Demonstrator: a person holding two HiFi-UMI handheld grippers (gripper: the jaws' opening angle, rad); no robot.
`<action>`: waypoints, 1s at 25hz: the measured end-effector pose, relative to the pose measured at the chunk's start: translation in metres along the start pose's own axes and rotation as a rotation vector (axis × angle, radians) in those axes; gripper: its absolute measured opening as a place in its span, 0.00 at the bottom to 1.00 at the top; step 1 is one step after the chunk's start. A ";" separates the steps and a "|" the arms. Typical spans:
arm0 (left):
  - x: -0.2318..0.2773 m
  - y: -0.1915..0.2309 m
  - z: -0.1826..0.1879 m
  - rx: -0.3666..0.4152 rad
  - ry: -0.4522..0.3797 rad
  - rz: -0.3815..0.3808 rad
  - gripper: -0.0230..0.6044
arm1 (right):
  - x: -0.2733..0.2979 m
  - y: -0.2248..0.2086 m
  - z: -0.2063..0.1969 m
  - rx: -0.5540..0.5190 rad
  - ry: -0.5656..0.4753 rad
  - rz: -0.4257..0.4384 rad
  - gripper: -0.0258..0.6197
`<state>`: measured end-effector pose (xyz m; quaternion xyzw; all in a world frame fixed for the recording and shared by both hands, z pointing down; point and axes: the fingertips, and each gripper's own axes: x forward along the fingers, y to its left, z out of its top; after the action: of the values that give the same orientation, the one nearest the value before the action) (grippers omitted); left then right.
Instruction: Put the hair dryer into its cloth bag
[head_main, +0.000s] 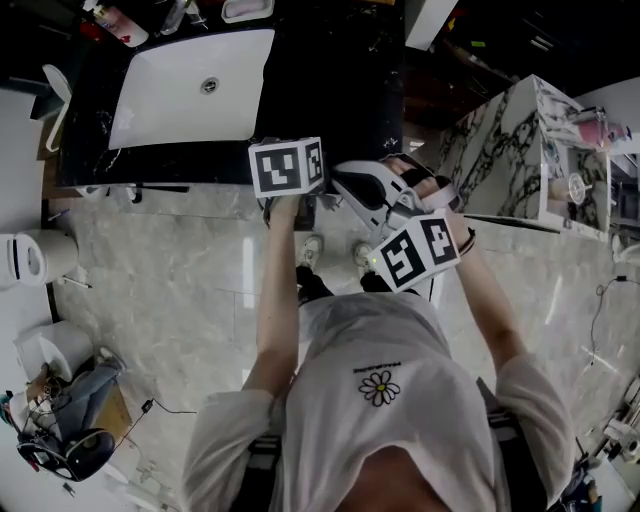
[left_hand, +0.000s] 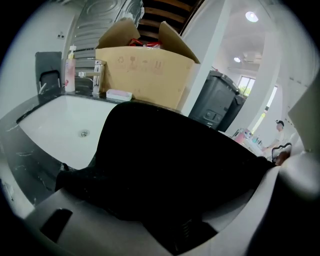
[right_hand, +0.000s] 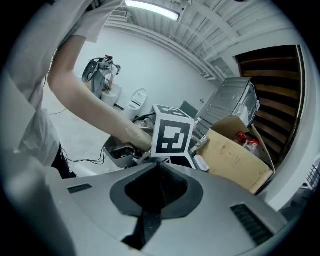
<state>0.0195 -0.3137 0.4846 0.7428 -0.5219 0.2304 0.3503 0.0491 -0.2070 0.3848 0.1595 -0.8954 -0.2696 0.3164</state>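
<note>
A black cloth bag (left_hand: 170, 170) fills the middle of the left gripper view. It rises out of the jaws of my left gripper (left_hand: 185, 235), which is shut on it. From the head view that gripper (head_main: 290, 205) hangs at the front edge of the black counter (head_main: 330, 80), under its marker cube. My right gripper (head_main: 350, 180) sits just to its right, pointing toward it. In its own view the right gripper (right_hand: 155, 200) has its grey jaws shut, and I see nothing between them. Its pale body edges into the left gripper view at the right. I cannot make out the hair dryer in any view.
A white sink (left_hand: 65, 125) with a tap (left_hand: 97, 77) and a soap bottle (left_hand: 70, 70) lies behind the bag. An open cardboard box (left_hand: 145, 75) stands on the counter beyond it, with a dark bin (left_hand: 217, 105) to its right. A marble-patterned block (head_main: 510, 150) stands at right.
</note>
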 end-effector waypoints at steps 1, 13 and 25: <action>0.002 0.001 0.001 0.001 -0.017 0.001 0.42 | 0.001 0.000 -0.002 0.005 0.003 0.000 0.07; -0.054 0.020 0.000 -0.018 -0.253 0.114 0.45 | 0.000 0.008 0.003 0.025 -0.013 0.009 0.07; -0.095 0.049 -0.052 -0.105 -0.250 0.184 0.43 | 0.012 0.051 0.008 0.011 -0.009 0.093 0.07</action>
<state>-0.0582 -0.2265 0.4648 0.6954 -0.6385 0.1399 0.2984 0.0290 -0.1681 0.4146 0.1183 -0.9048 -0.2502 0.3236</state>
